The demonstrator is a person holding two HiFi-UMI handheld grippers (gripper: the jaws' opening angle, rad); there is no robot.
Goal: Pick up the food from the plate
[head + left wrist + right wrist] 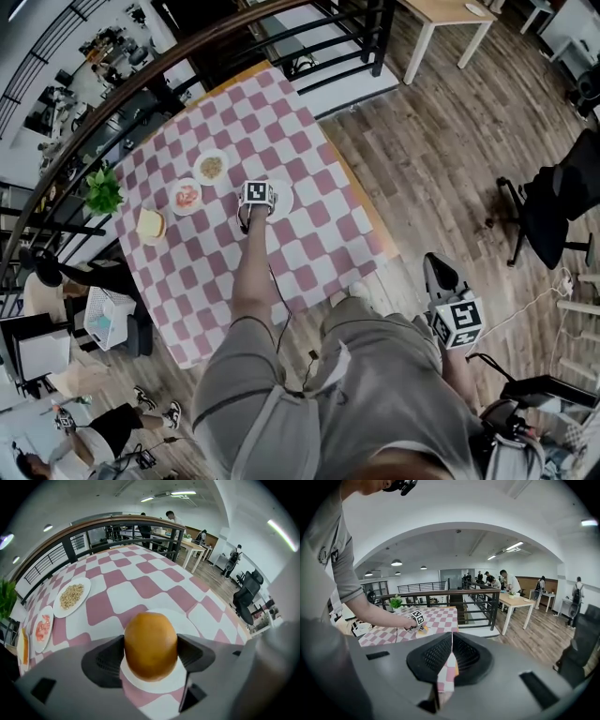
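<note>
The food (151, 644), a round orange-brown piece, is seen between the two jaws of the left gripper (151, 653). The dark pads (105, 660) are pressed against its two sides, so it is gripped by this claw. It cannot be told whether it is a fruit or a bun. Directly under and behind it a white plate (189, 624) is seen. Whether the food touches this plate or is held just above it cannot be decided. The plate is placed on a table covered with a pink and white checked cloth (140, 585), near the edge on the person's side.

Three more white plates are laid in a row to the left on the same cloth. Pale crumbled grains are held in the nearest one (71, 596), red pieces in the next one (42, 626), and a yellow slice in the last one (22, 645). A green plant (103, 190) is set at the table corner beyond them, and a dark curved railing (93, 531) is seen behind the table.

The right gripper (451, 644) is held low at the person's side, well apart from the table. Its jaws are closed together at the tips and nothing is gripped between them.
</note>
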